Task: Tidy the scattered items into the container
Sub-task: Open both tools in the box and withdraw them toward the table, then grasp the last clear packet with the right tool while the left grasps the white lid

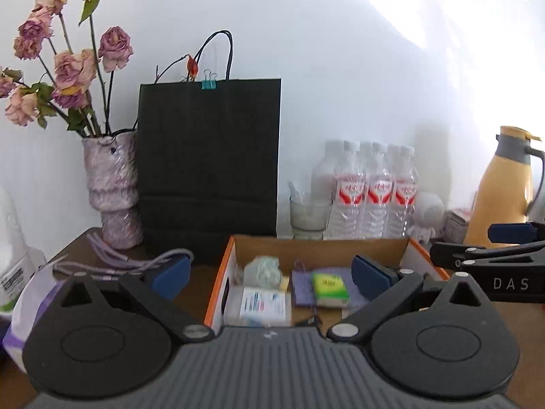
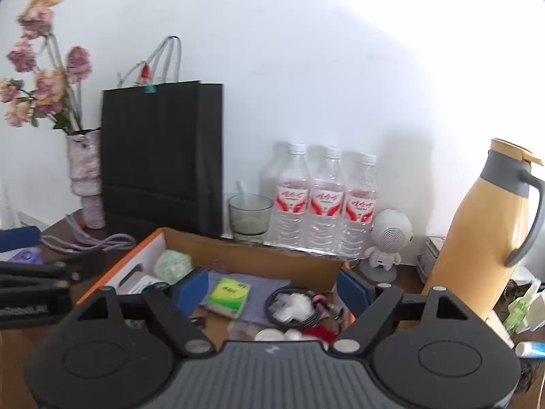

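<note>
Left hand-held gripper (image 1: 272, 274) gaping, cardboard box (image 1: 320, 247) beneath, tissue pack (image 1: 329, 289) inside

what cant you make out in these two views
- Near end of the cardboard box: hidden by each gripper's own body, both views.
- Water bottles' label text: too small and blurred, both views.
- White bag: cut off by the left edge, left wrist view.
- Tube: cut off at the right edge, right wrist view.
</note>
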The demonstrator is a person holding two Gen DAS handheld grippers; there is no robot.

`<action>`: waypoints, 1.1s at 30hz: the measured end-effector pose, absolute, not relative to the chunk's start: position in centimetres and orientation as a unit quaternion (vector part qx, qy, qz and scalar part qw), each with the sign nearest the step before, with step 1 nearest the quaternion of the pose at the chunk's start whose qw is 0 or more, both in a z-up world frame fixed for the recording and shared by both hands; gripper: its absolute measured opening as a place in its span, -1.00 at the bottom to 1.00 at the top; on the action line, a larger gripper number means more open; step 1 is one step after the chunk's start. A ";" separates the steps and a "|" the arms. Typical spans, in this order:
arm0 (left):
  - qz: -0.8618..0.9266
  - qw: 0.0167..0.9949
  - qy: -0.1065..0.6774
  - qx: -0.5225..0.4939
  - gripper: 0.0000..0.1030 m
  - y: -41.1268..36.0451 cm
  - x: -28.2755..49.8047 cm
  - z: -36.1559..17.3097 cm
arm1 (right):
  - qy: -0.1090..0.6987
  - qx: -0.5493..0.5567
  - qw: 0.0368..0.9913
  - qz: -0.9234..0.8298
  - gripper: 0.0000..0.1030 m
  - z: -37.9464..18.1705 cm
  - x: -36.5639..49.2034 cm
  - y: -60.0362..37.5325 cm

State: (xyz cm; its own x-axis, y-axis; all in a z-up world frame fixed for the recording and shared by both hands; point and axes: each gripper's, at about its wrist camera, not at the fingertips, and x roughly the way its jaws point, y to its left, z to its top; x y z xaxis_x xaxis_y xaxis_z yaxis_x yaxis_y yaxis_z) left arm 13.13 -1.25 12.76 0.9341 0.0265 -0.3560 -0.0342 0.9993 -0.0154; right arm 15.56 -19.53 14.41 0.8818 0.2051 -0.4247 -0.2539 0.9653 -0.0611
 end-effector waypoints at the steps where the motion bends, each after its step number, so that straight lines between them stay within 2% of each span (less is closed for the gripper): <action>1: 0.016 0.983 0.181 -0.014 1.00 -1.2 12.6 12.8 | 0.211 -0.056 0.968 0.120 0.59 14.4 15.0 -19.3; 8: 0.010 0.981 0.190 -0.038 1.00 -0.3 4.7 12.2 | 0.194 -0.031 0.973 0.123 0.68 13.5 7.0 -20.1; 13: 0.001 0.978 0.189 -0.085 1.00 0.8 -5.0 7.9 | 0.224 0.008 0.969 0.105 0.72 9.4 -2.4 -22.7; 18: -0.003 0.966 0.252 -0.062 1.00 -0.2 -9.4 3.8 | 0.240 0.011 0.966 0.099 0.74 5.1 -8.0 -24.5; 23: -0.014 0.966 0.252 -0.049 1.00 -0.7 -6.9 4.1 | 0.272 0.043 0.957 0.092 0.63 3.3 -4.5 -25.3; 27: -0.026 0.965 0.259 -0.023 1.00 -1.2 -3.4 4.3 | 0.282 0.016 0.957 0.067 0.60 2.5 1.0 -24.3; 29: -0.036 0.963 0.266 -0.011 1.00 -1.4 -1.3 4.2 | 0.290 0.011 0.955 0.055 0.47 2.0 3.9 -23.9; 33: -0.045 0.959 0.280 0.010 1.00 -2.4 3.5 3.8 | 0.303 0.017 0.952 0.040 0.45 1.0 7.9 -23.8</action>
